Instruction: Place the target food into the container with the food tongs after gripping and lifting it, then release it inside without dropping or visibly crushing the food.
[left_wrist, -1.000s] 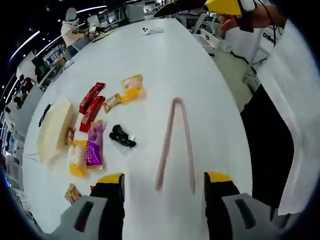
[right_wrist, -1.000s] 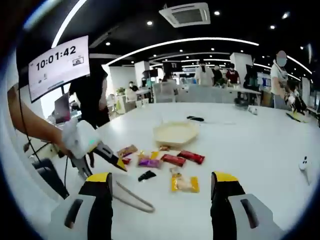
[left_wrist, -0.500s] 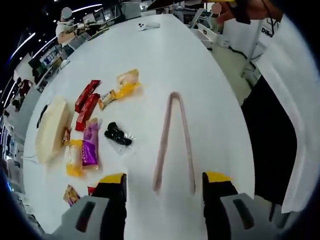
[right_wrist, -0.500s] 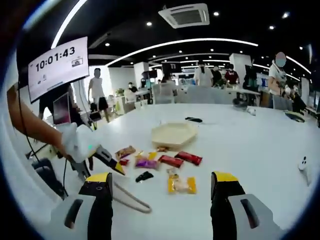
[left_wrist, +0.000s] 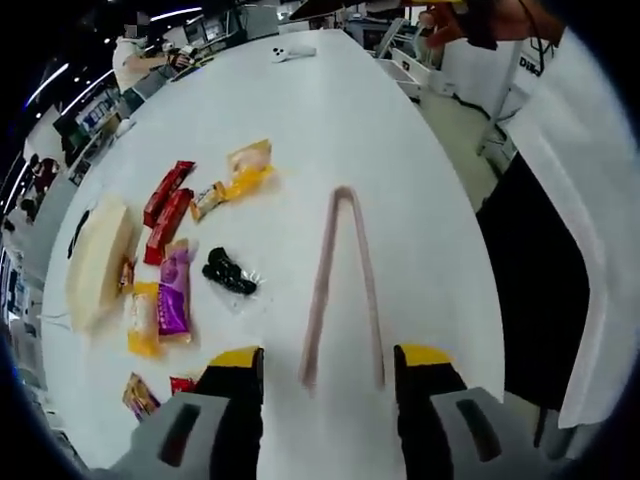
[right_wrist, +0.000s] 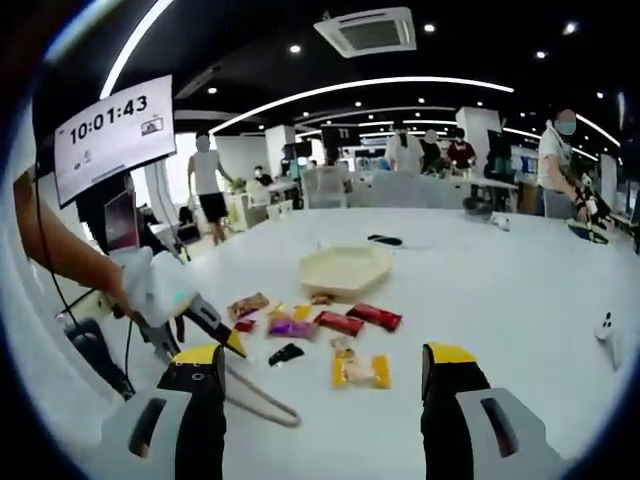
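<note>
While spread wide, tongs (left_wrist: 343, 283) on table (left_wrist: 340, 110).

Tongs, snacks and tray laid out on the white table
Pink tongs (left_wrist: 343, 283) lie flat, arms spread; wrapped snacks (left_wrist: 173, 290) are scattered beside the cream hexagonal container (right_wrist: 348, 270)

open-plan office: desks (right_wrist: 470, 190), ceiling strip lights (right_wrist: 400, 82).
</note>
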